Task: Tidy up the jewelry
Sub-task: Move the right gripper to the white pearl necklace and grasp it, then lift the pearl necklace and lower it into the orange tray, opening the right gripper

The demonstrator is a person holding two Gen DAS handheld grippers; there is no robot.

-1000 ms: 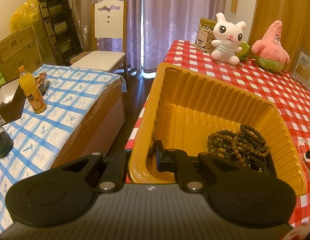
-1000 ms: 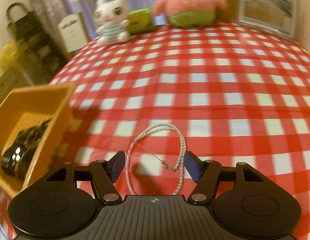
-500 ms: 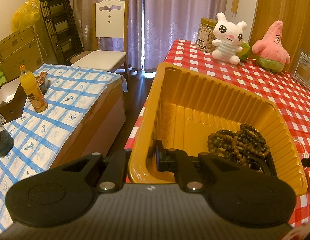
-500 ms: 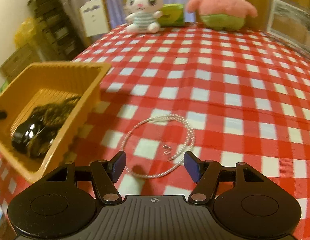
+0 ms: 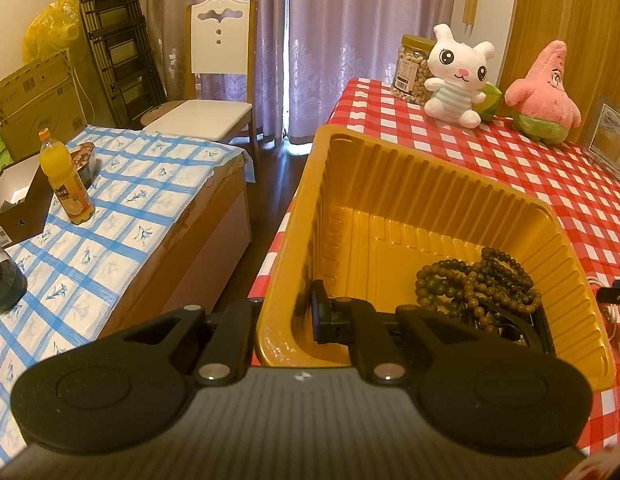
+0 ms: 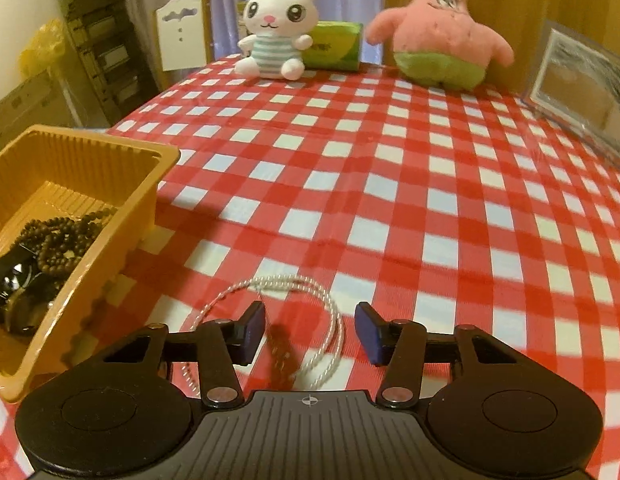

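I am in the middle of picking up the white pearl necklace (image 6: 294,312). It lies in a loop on the red checked tabletop (image 6: 430,184), low in the middle of the right wrist view, just beside the yellow tray (image 6: 94,240).

My right tool (image 6: 310,330) hangs right over the necklace. Its jaws have just been closing, but they are not pinching yet. One side of the loop runs between the two blue pads (image 6: 252,330), and nothing is squeezed. So this tool is open for now.

My left tool (image 5: 286,316) is closed tight on the near wall of the yellow tray (image 5: 430,200), low in the middle of the left wrist view. One finger is inside the wall and one is outside. It keeps the tray from sliding.

Inside the tray I see a pile of brown bead bracelets (image 5: 474,284) in the lower right corner. Something dark and shiny lies under them, but I cannot tell what it is.

Next, I think I need to go a bit lower and close on the thin strand. It is slippery and floppy, so I should pinch it well. Then I lift it and carry it left, over the tray wall.
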